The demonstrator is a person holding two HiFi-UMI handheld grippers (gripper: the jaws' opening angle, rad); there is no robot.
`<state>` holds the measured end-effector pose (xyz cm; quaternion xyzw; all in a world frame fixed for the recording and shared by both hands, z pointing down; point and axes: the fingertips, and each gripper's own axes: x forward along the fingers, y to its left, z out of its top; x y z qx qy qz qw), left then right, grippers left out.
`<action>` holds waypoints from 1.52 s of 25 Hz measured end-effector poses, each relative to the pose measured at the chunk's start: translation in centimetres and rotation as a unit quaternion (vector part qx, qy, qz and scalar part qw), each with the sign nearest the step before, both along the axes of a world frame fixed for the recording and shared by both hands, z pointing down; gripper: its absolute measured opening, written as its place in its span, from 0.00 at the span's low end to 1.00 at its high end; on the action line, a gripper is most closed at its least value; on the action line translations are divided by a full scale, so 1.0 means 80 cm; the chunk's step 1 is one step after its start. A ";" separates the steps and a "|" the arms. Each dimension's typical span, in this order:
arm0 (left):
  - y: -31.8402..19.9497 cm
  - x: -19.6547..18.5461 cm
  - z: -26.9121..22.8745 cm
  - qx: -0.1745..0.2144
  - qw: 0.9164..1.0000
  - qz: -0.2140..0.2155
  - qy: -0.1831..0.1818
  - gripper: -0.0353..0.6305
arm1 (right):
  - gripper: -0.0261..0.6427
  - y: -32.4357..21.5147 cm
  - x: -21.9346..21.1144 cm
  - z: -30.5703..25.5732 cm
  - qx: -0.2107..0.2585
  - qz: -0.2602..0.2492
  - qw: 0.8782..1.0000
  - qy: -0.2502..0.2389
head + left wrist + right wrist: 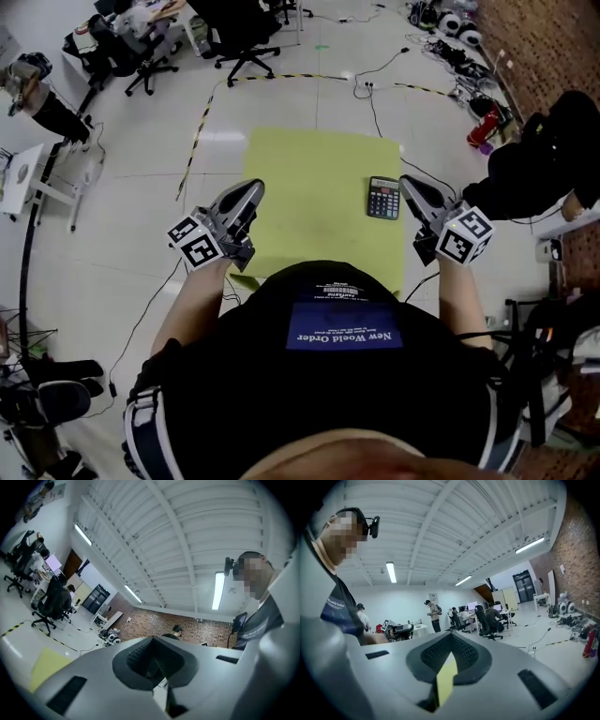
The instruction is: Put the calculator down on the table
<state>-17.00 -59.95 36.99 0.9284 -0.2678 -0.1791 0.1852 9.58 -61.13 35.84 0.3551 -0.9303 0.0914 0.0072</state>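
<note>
Holding both pairs of tongs level in front of my chest, I had nothing in either. My left tongs (249,190) were pressed together with nothing between them, and my right tongs (409,185) likewise met at the tips, empty. The calculator (383,198) lay flat, keys up, on the yellow-green surface (309,178), toward its right side, just beside my right tongs as seen from above. My left tongs hung over the surface's left edge, well apart from the calculator.
</note>
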 end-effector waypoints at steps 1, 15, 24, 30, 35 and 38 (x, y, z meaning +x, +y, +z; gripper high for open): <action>0.002 -0.004 -0.001 0.001 1.000 -0.004 0.009 0.06 | 0.02 -0.005 -0.004 0.002 -0.004 -0.005 1.000 0.001; 0.016 -0.018 -0.003 0.002 1.000 -0.021 0.006 0.06 | 0.02 -0.034 -0.045 0.003 -0.034 -0.052 0.998 -0.017; 0.014 -0.009 -0.002 0.018 1.000 0.003 -0.001 0.06 | 0.02 -0.023 -0.040 0.011 -0.028 -0.038 0.999 -0.018; 0.013 -0.005 -0.005 0.014 1.000 0.018 0.003 0.06 | 0.02 -0.011 -0.042 0.008 -0.024 -0.032 0.999 -0.004; 0.012 -0.007 0.002 0.015 0.999 0.028 0.002 0.06 | 0.02 -0.007 -0.047 0.016 -0.022 -0.029 0.999 -0.001; 0.013 -0.007 0.003 0.014 0.999 0.030 0.003 0.06 | 0.02 -0.004 -0.046 0.018 -0.024 -0.028 0.999 0.000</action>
